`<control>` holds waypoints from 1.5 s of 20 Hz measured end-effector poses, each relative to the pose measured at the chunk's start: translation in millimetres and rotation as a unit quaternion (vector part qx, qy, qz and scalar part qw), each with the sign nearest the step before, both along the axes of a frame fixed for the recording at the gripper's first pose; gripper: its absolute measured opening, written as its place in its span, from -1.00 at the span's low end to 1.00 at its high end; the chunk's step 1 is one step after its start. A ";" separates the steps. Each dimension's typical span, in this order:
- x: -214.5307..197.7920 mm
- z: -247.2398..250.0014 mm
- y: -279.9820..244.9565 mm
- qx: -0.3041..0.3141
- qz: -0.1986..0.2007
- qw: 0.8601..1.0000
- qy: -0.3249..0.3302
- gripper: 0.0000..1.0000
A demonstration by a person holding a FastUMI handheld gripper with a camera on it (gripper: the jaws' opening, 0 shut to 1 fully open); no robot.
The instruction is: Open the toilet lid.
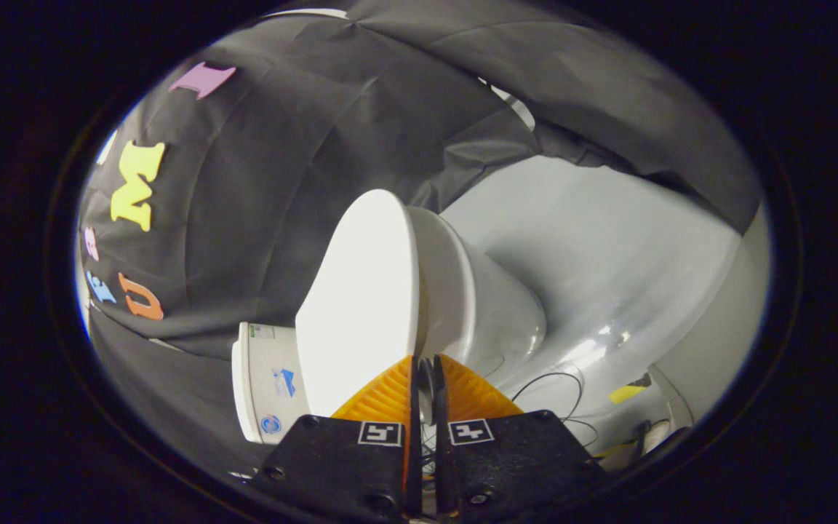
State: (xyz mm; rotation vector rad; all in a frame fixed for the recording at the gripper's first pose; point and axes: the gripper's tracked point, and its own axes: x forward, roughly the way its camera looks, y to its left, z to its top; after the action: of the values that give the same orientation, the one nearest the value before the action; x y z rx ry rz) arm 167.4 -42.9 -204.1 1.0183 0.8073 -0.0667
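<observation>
Between the two fingers of the gripper (425, 364), the rim of the toilet lid (361, 306) is pinched: the fingers stand nearly together, one on each face of the lid's edge, and both appear to press on it. The gripper is therefore clenched on the lid.

The view is rolled to one side, so the toilet appears tipped. The lid is a white, smooth, oval panel. Its broad outer face shows on one side of the fingers and runs ahead of them. The lid stands a little apart from the toilet bowl (484, 306), with a narrow, wedge-shaped gap between the two that widens towards the fingers. How far the lid is raised cannot be told precisely because of the rolled view.

The bowl is white and glossy and lies just beyond the fingers, on the side opposite the lid's outer face. The white cistern (266, 378) sits behind the lid; it carries small stickers.

Thin dark cables (557, 386) lie on the pale floor (608, 240) near the base of the bowl. A yellow strip of tape (626, 394) lies on the floor beyond the cables.
</observation>
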 end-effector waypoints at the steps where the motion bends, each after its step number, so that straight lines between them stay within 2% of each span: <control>1: -0.7 11.6 1.8 -0.003 0.003 1.000 -0.005 -0.80; 9: -0.1 82.0 23.8 -0.049 0.028 0.998 -0.038 -0.80; 20: -2.7 154.5 68.5 -0.117 0.057 0.989 -0.069 -0.80; 30: -3.5 180.7 92.9 -0.150 0.063 0.984 -0.077 -0.80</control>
State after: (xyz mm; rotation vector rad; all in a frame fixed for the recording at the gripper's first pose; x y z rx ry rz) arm 163.9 50.0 -23.4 0.6775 0.6953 -0.0001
